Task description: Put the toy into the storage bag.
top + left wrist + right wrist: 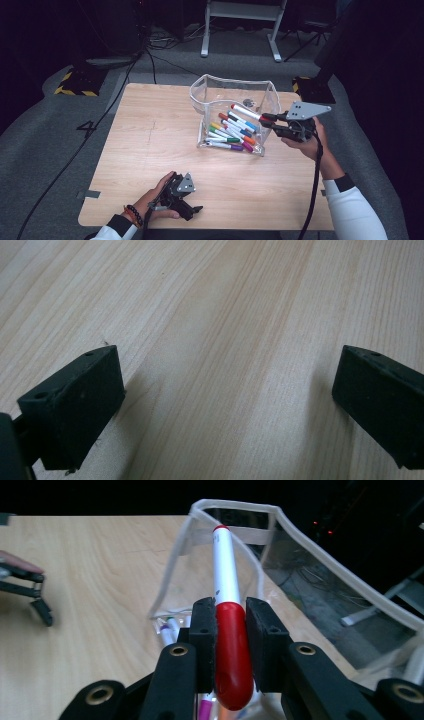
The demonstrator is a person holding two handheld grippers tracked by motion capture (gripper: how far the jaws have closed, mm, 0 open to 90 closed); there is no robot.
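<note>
A clear plastic pouch (pixel 215 85) stands open on the wooden table (pixel 150 145) with several coloured markers (pixel 231 134) inside. My right gripper (pixel 267 120) is shut on the red cap of a white marker (pixel 245 111), held above the pouch's right side. In the right gripper view the pads clamp the red-capped marker (pixel 231 645), its white barrel pointing over the pouch rim (pixel 235 507). My left gripper (pixel 192 211) rests low near the table's front edge. Its fingers (pixel 75 405) stand wide apart over bare wood, holding nothing.
Beyond the table's far edge is grey floor with cables (pixel 150 60), a white frame stand (pixel 240 25) and yellow-black striped markings (pixel 75 82). In the right gripper view the other hand and its gripper (pixel 25 587) lie at the left.
</note>
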